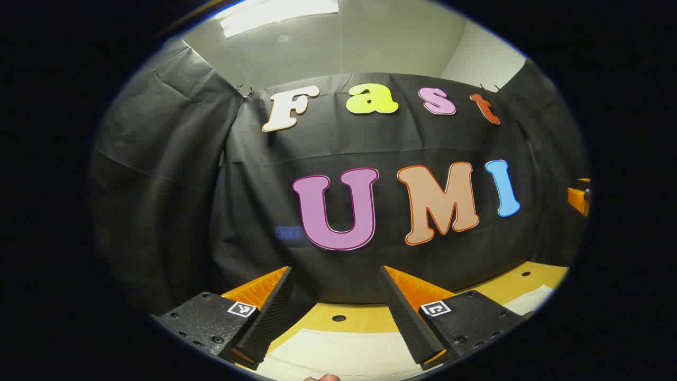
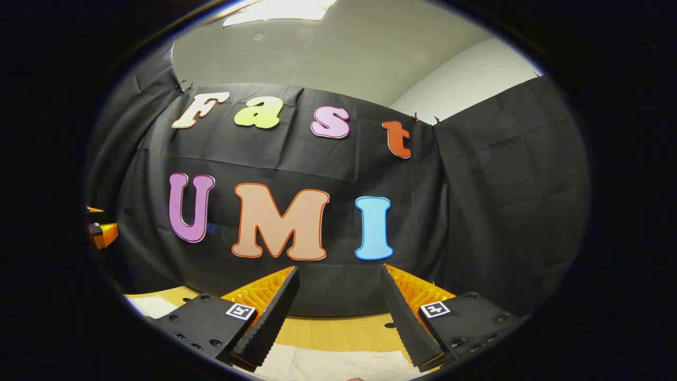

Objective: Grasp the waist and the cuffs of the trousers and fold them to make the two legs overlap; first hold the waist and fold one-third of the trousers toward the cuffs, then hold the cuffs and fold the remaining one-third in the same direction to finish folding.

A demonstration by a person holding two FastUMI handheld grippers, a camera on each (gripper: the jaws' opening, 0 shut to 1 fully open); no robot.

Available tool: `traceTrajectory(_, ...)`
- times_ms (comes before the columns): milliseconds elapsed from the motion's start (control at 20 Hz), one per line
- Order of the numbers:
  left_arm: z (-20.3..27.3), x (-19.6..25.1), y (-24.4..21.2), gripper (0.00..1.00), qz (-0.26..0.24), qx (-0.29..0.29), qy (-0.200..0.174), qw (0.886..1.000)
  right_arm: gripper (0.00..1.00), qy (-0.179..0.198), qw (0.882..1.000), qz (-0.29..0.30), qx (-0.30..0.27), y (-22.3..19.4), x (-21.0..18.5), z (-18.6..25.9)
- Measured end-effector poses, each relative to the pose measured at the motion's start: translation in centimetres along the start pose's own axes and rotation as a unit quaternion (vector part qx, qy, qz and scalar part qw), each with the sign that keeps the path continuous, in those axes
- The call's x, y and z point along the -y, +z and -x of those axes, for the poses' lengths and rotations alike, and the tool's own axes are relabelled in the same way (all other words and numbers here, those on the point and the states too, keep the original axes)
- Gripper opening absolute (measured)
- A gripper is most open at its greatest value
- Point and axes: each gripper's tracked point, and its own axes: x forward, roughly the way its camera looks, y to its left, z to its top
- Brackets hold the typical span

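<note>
In the left gripper view, the left gripper (image 1: 336, 296) is seen at 6 o'clock with its two fingers spread wide apart; nothing is held between them, and only the booth's black cloth wall (image 1: 158, 211) and a strip of table are framed by the gap. The wooden table (image 1: 365, 320) is seen below the fingers, with a small dark hole in its surface. The trousers (image 1: 338, 352), pale cream cloth, are seen lying flat on the table at 6 o'clock, below and between the fingers; a further pale patch of cloth is noted at 4 o'clock, and whether it belongs to the same garment cannot be told. The other gripper is glimpsed at 3 o'clock, at the edge of the view. In the right gripper view, the right gripper (image 2: 341, 296) is likewise seen at 6 o'clock with its fingers spread wide and nothing gripped. The trousers (image 2: 328, 365) are seen at 6 o'clock on the table (image 2: 338, 330), under the finger gap, with another pale patch at 8 o'clock. The ceiling (image 2: 317, 58) is seen at 12 o'clock above the cloth wall.
</note>
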Motion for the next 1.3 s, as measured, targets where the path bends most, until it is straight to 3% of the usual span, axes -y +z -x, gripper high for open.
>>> traceTrajectory(900, -0.4, -1.9, -1.4, 0.97, -0.035, -0.009, 0.004, 0.999, 0.97, 0.017, 1.0, 0.018, 0.005, -0.1, -0.1, -0.3)
traceTrajectory(1050, -0.2, -4.0, -3.0, 0.97, -0.072, -0.024, 0.004, 0.997, 0.97, 0.019, 1.0, 0.019, 0.002, -0.4, -0.1, -0.5)
traceTrajectory(1300, 1.9, -8.0, -7.2, 0.97, -0.174, -0.072, -0.011, 0.982, 0.97, 0.033, 0.999, 0.018, -0.011, -2.0, -1.4, -0.3)
